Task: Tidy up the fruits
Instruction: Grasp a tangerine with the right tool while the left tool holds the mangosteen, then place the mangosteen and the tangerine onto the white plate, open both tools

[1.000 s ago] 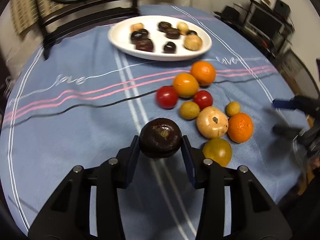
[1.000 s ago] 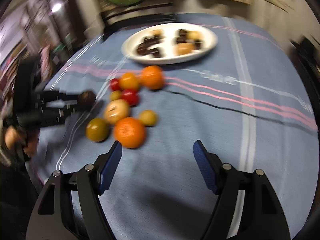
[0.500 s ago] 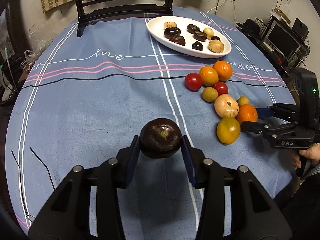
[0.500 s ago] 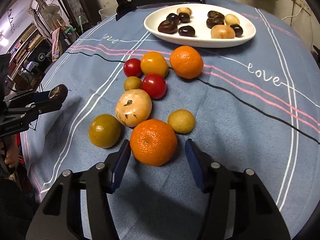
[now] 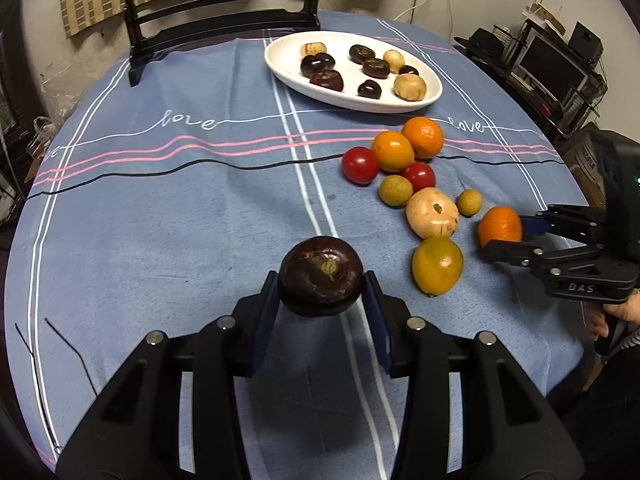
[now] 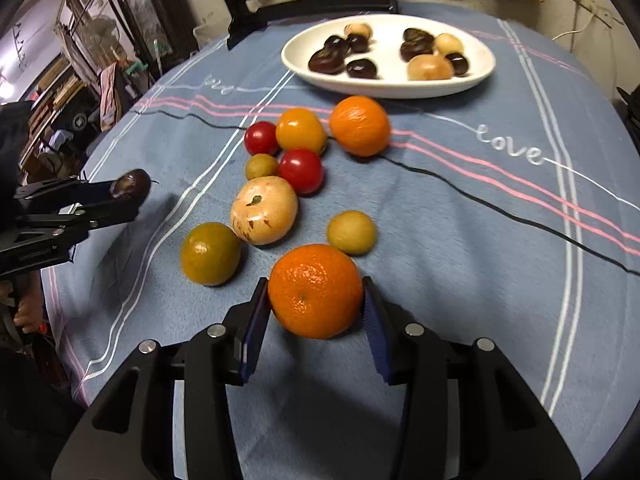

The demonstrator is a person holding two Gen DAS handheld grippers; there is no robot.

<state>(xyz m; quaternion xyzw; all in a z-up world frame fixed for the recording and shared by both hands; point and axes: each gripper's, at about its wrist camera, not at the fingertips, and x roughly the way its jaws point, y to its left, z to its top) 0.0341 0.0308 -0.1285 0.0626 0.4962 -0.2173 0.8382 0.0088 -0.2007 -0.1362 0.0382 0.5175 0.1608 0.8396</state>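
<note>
My left gripper (image 5: 321,300) is shut on a dark purple round fruit (image 5: 321,275) and holds it above the blue tablecloth. My right gripper (image 6: 315,320) is shut on an orange (image 6: 315,290) at the near end of a fruit cluster; the orange (image 5: 499,226) also shows in the left wrist view. The cluster holds a pale peach fruit (image 6: 264,210), a green-yellow citrus (image 6: 210,253), red tomatoes (image 6: 301,171), another orange (image 6: 359,125) and small yellow-green fruits (image 6: 351,232). A white oval plate (image 5: 280,56) at the far side carries dark and pale fruits.
A dark wooden chair (image 5: 224,20) stands behind the table's far edge. Shelves with electronics (image 5: 556,64) sit to the right of the table. The tablecloth (image 5: 160,208) has pink, white and black stripes. The right gripper (image 5: 504,236) appears at the right in the left wrist view.
My right gripper moved in around the near orange and closed on it. My left gripper kept its hold on the dark fruit and drew back a little.
</note>
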